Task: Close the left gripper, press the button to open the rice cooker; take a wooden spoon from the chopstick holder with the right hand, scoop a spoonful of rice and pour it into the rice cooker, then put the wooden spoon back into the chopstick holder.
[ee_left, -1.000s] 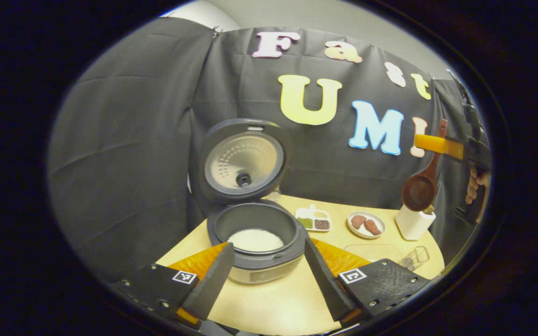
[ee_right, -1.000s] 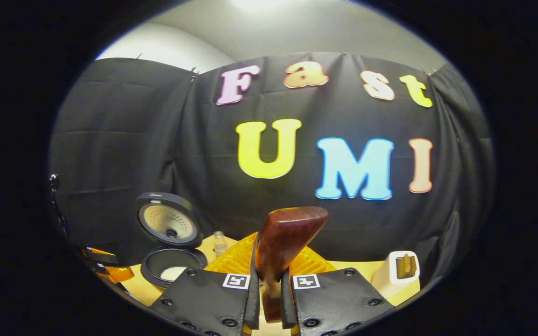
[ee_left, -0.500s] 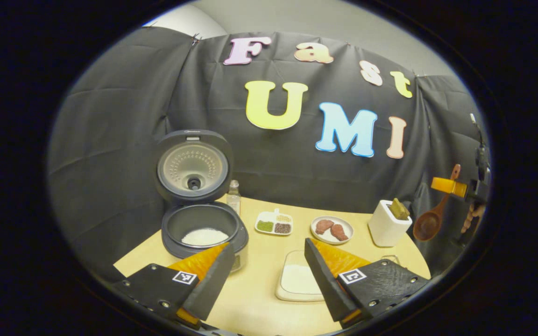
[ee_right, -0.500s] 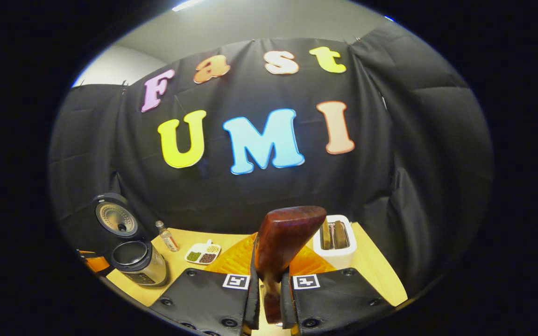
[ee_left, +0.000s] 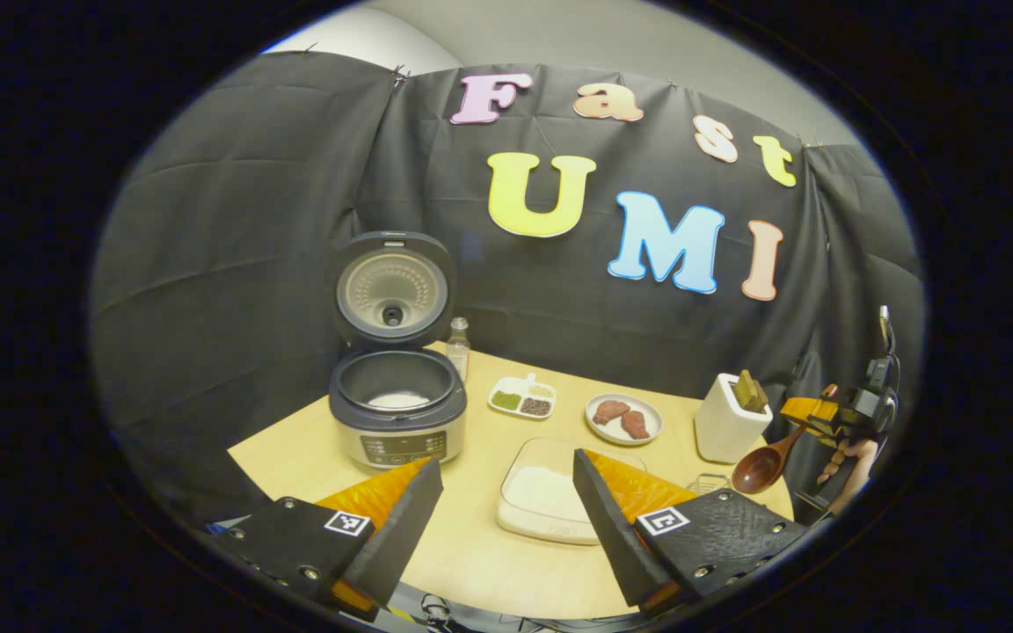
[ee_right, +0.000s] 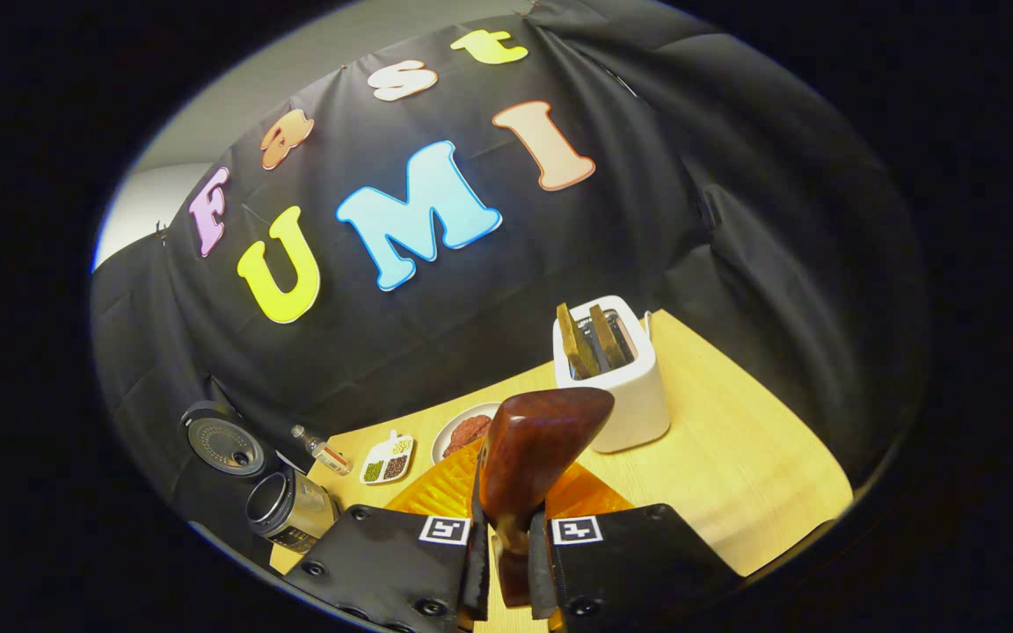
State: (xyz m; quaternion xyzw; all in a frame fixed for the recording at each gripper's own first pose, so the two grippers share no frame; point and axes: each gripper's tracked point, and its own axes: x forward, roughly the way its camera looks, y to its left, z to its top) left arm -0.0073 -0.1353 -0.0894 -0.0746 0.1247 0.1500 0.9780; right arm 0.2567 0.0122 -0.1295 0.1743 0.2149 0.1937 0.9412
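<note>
On the table (ee_left: 471,563) the cooker (ee_left: 397,413) stood with its lid (ee_left: 394,288) tipped up and back, so the button step looked done, and a little white rice lay in the pot. Just right of it sat a shallow dish of rice (ee_left: 550,492), placed within easy reach of a scoop. Farther right stood the white holder (ee_left: 726,420), with two flat wooden pieces sticking up out of its top.

Off the table's right edge, the right gripper (ee_left: 810,415) was clenched on the handle of the spoon (ee_left: 761,470), a hand (ee_left: 849,457) behind it. In the right gripper view the spoon handle (ee_right: 528,457) rose between the two fingers, both pressing on it, its blunt end pointing at the holder (ee_right: 614,387). The bowl hung low and toward the table, handle slanting up to the gripper, which read as a grip chosen so the bowl could dip into the rice dish (I could not tell if the bowl held any grains). My guess was that the scoop had not yet been made.

The left gripper (ee_left: 506,519) hovered low at the near edge, its fingers spread wide and grasping nothing, framing the dish between them. The right gripper's view was rolled, so that wrist seemed tilted
</note>
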